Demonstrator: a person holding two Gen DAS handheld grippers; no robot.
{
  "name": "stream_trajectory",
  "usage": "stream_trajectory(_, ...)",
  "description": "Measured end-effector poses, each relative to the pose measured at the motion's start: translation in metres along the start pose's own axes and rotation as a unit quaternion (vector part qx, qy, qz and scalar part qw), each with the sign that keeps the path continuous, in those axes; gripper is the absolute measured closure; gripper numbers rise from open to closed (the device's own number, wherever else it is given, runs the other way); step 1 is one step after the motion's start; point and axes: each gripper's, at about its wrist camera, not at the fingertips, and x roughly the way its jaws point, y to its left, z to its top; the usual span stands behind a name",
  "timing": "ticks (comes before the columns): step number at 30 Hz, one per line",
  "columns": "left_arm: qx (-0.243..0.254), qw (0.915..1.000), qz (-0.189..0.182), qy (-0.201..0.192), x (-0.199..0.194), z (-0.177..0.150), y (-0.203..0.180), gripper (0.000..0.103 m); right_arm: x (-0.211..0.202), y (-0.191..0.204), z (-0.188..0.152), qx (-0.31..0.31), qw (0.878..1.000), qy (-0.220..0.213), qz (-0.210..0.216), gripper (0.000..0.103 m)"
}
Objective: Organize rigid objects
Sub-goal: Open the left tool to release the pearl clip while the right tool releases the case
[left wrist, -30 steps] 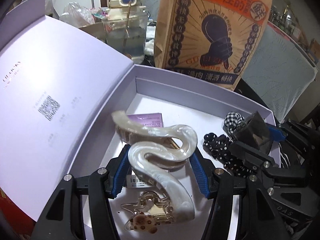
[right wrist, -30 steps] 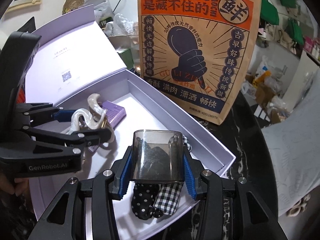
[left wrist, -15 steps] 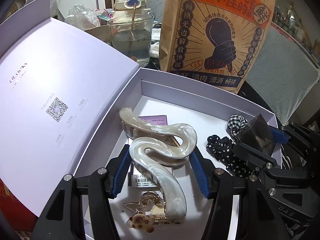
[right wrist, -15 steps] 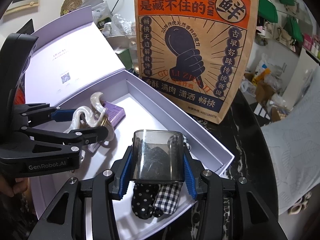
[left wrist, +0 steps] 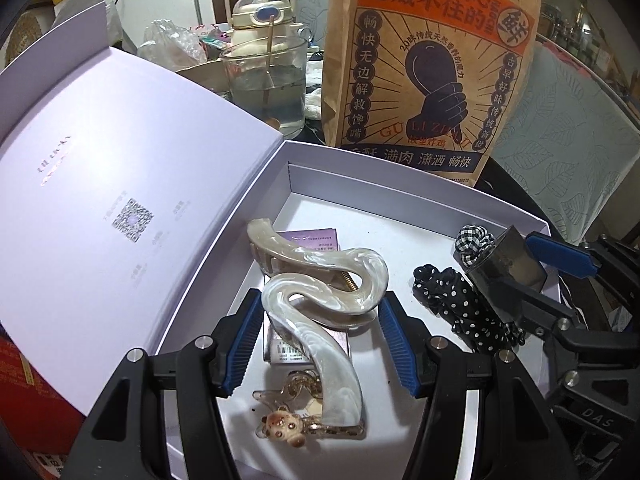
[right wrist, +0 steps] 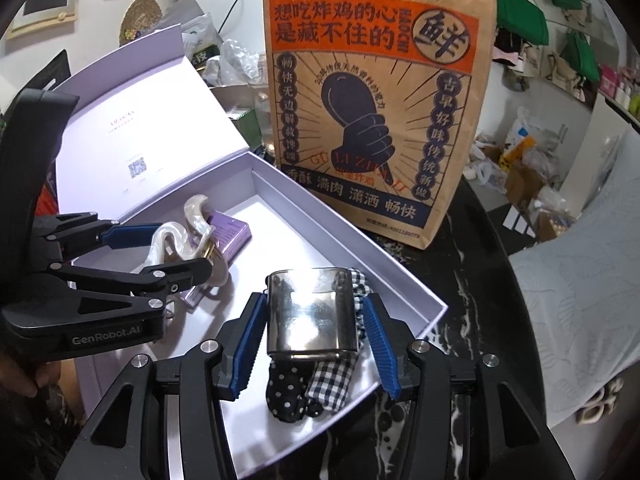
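A pearly white wavy hair claw [left wrist: 320,304] hangs over the open lavender box [left wrist: 400,186], with my left gripper [left wrist: 319,298] shut on it. Below the claw lie a small purple carton [left wrist: 316,238] and a clear clip with a little bear [left wrist: 288,428]. In the right wrist view my right gripper [right wrist: 313,300] straddles a smoky glossy case [right wrist: 312,312], and its jaws are opening. A thin gap shows at each pad. The case rests on a polka-dot scrunchie [right wrist: 286,396] and a checked one [right wrist: 332,376] at the box's near right corner. The left gripper [right wrist: 168,252] and claw [right wrist: 180,236] show at the left.
The box lid [left wrist: 100,160] leans open to the left. A tall brown paper bag [right wrist: 376,100] stands right behind the box, with a glass of water [left wrist: 268,84] and a cream bottle [left wrist: 260,20] beside it. Dark marble tabletop [right wrist: 472,280] runs to the right. A hand [right wrist: 24,380] holds the left gripper.
The right jaws have parted from the smoky case. It has tipped back and now catches the light on top of the scrunchies. The left gripper still holds the claw in the same spot.
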Motion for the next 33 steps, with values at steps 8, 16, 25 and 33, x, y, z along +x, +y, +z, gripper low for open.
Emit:
stream_trajectory(8, 0.000, 0.9999, 0.011, -0.011, -0.017, -0.003, -0.003, 0.043, -0.020, -0.002, 0.000, 0.007, 1.000, -0.013, -0.019, 0.051)
stream_trajectory(16, -0.007, 0.9995, 0.016, -0.025, -0.035, -0.003, -0.013, 0.016, -0.047, -0.005, -0.001, 0.008, 0.999, -0.035, -0.031, 0.049)
stream_trajectory(25, 0.000, 0.9982, 0.019, -0.057, -0.072, -0.007, -0.022, 0.014, -0.076, -0.006, -0.002, 0.009, 0.997, -0.060, -0.045, 0.045)
stream_trajectory(33, -0.002, 0.9961, 0.024, -0.085, -0.097, -0.001, -0.017, 0.000, -0.106, 0.000, 0.000, 0.002, 0.995, -0.089, -0.054, 0.031)
